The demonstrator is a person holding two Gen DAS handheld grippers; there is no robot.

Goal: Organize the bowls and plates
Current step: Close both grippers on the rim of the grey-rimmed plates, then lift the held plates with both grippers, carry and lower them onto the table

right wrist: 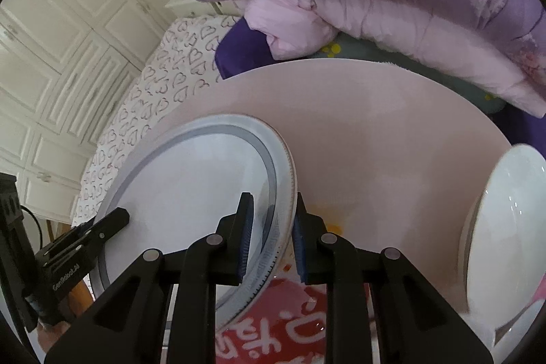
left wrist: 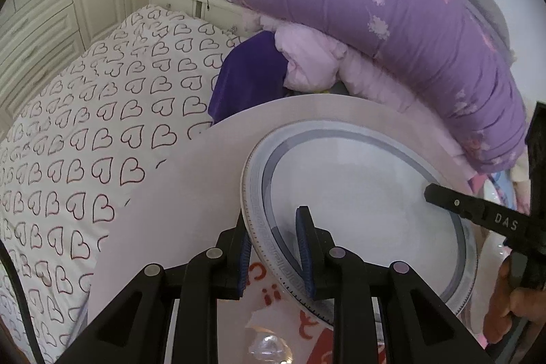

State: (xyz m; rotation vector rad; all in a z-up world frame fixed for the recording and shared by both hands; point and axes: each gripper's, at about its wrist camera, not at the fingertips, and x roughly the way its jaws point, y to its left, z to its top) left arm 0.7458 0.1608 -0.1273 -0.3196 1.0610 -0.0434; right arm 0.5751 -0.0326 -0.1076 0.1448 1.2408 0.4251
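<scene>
Both the left gripper (left wrist: 274, 248) and right gripper (right wrist: 273, 236) clamp the plate's (left wrist: 358, 193) rim above the bench (right wrist: 375, 132); the bowl (right wrist: 505, 227) beside the plate waits, so stacking is barely begun.

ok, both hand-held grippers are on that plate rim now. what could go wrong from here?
1. Each hand-held gripper, left and right, pinches only the thin rim of the plate; the glazed edge might slip out.
2. The hold is two-handed: if the hands drift apart or twist unevenly, the plate could tilt or pop free.
3. A white bowl sits close on the right; swinging that way may knock it.
</scene>
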